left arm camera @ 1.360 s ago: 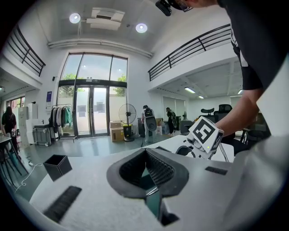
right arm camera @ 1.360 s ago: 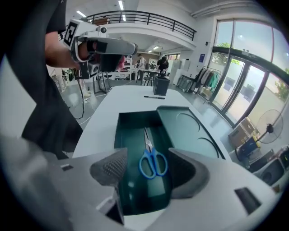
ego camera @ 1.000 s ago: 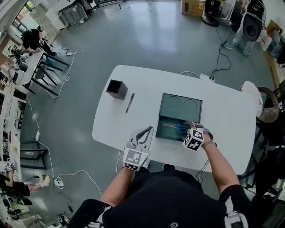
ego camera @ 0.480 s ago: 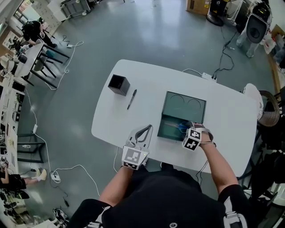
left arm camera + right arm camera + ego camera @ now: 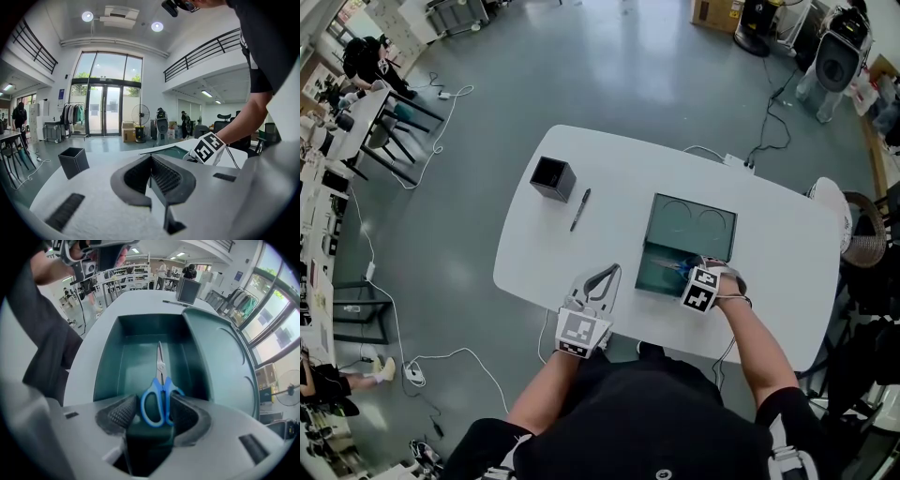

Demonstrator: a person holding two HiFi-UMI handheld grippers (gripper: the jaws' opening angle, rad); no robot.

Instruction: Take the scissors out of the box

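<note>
A dark green box (image 5: 652, 273) stands on the white table (image 5: 619, 169) with its lid (image 5: 694, 223) laid open behind it. The blue-handled scissors (image 5: 159, 392) lie on the box floor (image 5: 123, 357), blades pointing away from me. My right gripper (image 5: 153, 411) points steeply down into the box at its near right end (image 5: 701, 278). Its jaws are closing, with the blue handles between the pads; the left pad still stands a little off the handle. My left gripper (image 5: 598, 278) rests low at the table's near edge, left of the box, its fingertips together on nothing (image 5: 151, 161).
A black square pen cup (image 5: 551, 178) and a dark pen (image 5: 578, 209) sit at the table's far left; the cup also shows in the left gripper view (image 5: 73, 161). A white chair (image 5: 839, 211) stands at the table's right end. Cables trail over the floor.
My right gripper has sunk a little and tipped further down over the scissors' handles, and its jaws have narrowed. The left gripper has hardly shifted.
</note>
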